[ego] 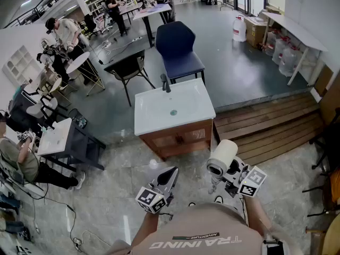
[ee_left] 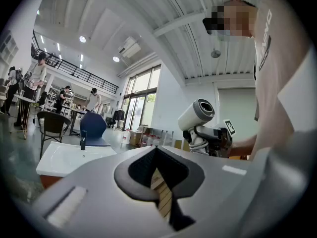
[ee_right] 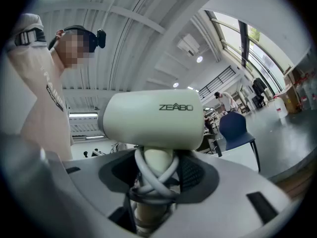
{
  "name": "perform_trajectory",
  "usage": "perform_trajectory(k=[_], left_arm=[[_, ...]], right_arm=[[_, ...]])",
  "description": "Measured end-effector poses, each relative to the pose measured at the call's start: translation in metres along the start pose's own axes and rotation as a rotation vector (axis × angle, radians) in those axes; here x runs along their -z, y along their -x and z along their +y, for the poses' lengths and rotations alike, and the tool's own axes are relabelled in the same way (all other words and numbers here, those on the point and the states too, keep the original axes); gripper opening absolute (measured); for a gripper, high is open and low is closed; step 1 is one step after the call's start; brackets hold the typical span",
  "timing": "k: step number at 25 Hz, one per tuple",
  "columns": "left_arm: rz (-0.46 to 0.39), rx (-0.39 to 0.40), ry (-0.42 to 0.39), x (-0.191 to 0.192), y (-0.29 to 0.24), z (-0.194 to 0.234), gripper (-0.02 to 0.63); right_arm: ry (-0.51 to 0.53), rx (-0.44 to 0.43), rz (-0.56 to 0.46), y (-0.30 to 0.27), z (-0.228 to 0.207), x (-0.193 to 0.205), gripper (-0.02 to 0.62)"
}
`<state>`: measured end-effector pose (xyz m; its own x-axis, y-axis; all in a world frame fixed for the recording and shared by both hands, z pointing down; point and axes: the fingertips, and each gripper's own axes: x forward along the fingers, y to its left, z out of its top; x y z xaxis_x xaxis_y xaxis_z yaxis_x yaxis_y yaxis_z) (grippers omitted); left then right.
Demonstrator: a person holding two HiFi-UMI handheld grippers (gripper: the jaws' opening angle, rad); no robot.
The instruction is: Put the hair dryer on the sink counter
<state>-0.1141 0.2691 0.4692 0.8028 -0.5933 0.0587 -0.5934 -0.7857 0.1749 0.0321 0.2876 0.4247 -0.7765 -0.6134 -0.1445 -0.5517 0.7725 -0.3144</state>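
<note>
Grey workshop floor (ego: pixel 106 201), white sink counter (ego: pixel 201 108), right gripper (ego: pixel 217 178) clamped on hair dryer (ego: pixel 223 155), left gripper (ego: pixel 171 174) closed

open lab hall, worktables (ego: pixel 151 10), people (ego: pixel 64 33) working, mezzanine railing (ee_left: pixel 74 71), freestanding sink vanity (ego: pixel 178 138)

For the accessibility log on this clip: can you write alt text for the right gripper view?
The right gripper clamps a cream hair dryer by its handle, with the cord wound round that handle and the barrel lying crosswise above. Behind it, a blue chair stands to the right and the person's beige shirt fills the left.
</note>
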Motion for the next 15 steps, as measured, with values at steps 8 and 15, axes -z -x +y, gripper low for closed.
perform_trajectory(k=[8,15], left_arm=[[-0.023,-0.002,-0.005,-0.003,-0.009,0.006,0.004],[-0.033,0.002,0.001,-0.002,-0.007,0.012,0.005]], right_arm=[[0.006,-0.002,0.026,0.001,-0.01,0.003,0.218],[0.03,-0.006,0.047,-0.005,-0.01,0.004,0.218]])
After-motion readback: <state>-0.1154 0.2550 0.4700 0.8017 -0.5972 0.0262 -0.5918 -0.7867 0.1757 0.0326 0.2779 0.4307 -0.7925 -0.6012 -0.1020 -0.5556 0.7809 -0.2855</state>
